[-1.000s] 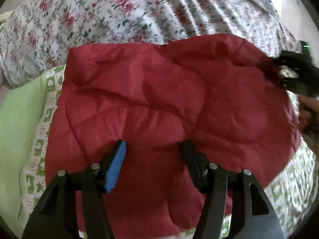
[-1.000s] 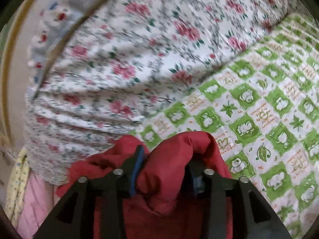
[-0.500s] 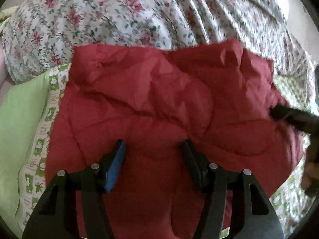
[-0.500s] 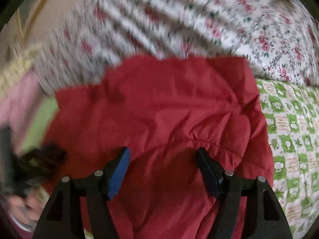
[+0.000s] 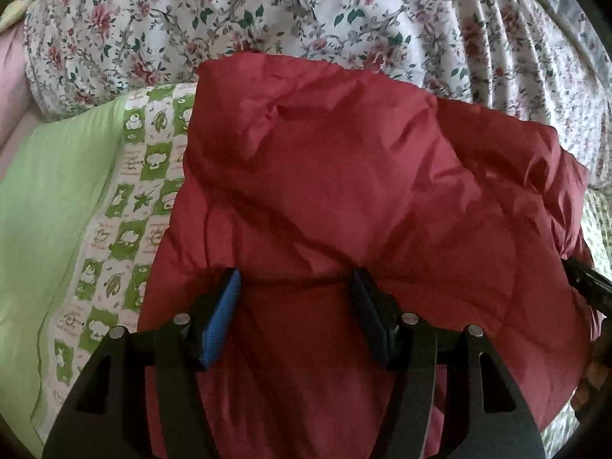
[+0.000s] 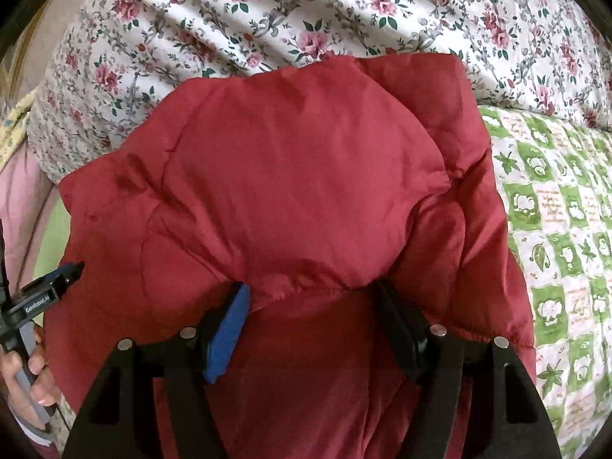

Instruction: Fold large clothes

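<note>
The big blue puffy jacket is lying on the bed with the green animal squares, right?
Not quite: the puffy jacket is red, not blue. Only one pad of the claw is blue. The right wrist view shows the red jacket lying on the bed cover with green animal squares.

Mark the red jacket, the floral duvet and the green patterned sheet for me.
red jacket (image 6: 306,176): right wrist view, middle of the folded panel.
floral duvet (image 6: 267,11): right wrist view, its upper folds.
green patterned sheet (image 6: 554,210): right wrist view, bare checked area.

Red jacket (image 5: 344,199); green-white checked sheet (image 6: 554,206); pink-rose floral quilt (image 5: 306,11); plain lime cloth (image 5: 46,199).
</note>
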Motion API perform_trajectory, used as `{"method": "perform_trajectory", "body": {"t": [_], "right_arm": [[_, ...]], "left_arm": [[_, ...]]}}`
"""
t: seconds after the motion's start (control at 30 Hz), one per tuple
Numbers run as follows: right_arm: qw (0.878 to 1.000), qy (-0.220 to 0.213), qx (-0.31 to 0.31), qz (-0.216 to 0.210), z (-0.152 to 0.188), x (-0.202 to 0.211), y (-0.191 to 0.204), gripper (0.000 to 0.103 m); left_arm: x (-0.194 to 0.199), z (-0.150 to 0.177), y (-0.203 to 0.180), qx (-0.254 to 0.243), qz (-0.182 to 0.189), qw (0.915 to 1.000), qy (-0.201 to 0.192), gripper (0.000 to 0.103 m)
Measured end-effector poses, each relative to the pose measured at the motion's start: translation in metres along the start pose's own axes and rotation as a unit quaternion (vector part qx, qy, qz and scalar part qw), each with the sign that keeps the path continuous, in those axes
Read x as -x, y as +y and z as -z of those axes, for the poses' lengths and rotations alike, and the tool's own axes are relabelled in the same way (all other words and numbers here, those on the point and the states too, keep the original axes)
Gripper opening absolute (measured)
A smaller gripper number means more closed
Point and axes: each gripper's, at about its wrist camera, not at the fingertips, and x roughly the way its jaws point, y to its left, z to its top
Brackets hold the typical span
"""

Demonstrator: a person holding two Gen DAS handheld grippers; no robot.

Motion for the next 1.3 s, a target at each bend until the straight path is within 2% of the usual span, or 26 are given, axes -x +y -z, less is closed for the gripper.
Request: {"method": "perform_trajectory", "body": {"t": [0.2, 0.43, 0.67, 0.8, 0.97, 1.07, 1.2, 1.3], "right_arm": [[1.0, 0.004, 0.0, 0.001, -0.002, -0.006, 0.001, 0.071], [1.0, 0.0, -0.005, -0.005, 0.0, -0.002, 0.002, 0.071], [0.999, -0.009, -0.028, -0.019, 0.005, 0.019, -0.009, 0.07], [0.998, -0.017, -0.046, -0.03, 0.008, 0.037, -0.015, 0.07], [0.998, -0.032, -0.05, -0.033, 0.019, 0.065, -0.023, 0.07], [0.998, -0.034, -0.052, -0.018, 0.026, 0.079, -0.028, 0.07], [0.998, -0.034, -0.054, -0.016, 0.03, 0.092, -0.041, 0.071], [0.998, -0.035, -0.057, -0.015, 0.033, 0.099, -0.052, 0.076]], "left_arm": [[-0.001, -0.001, 0.004, 0.003, 0.003, 1.0, 0.005, 0.061], [0.037, 0.007, 0.022, 0.032, 0.045, 0.9985, -0.003, 0.061], [0.057, 0.017, 0.029, 0.037, 0.06, 0.9975, -0.008, 0.061], [0.042, 0.022, 0.025, 0.02, 0.048, 0.9986, 0.008, 0.061], [0.031, 0.022, 0.024, 0.017, 0.042, 0.9989, 0.008, 0.063], [0.032, 0.021, 0.023, 0.016, 0.04, 0.9991, 0.006, 0.064], [0.045, 0.02, 0.031, 0.035, 0.064, 0.9973, 0.002, 0.064], [0.054, 0.023, 0.04, 0.045, 0.084, 0.9955, 0.0, 0.064]]}}
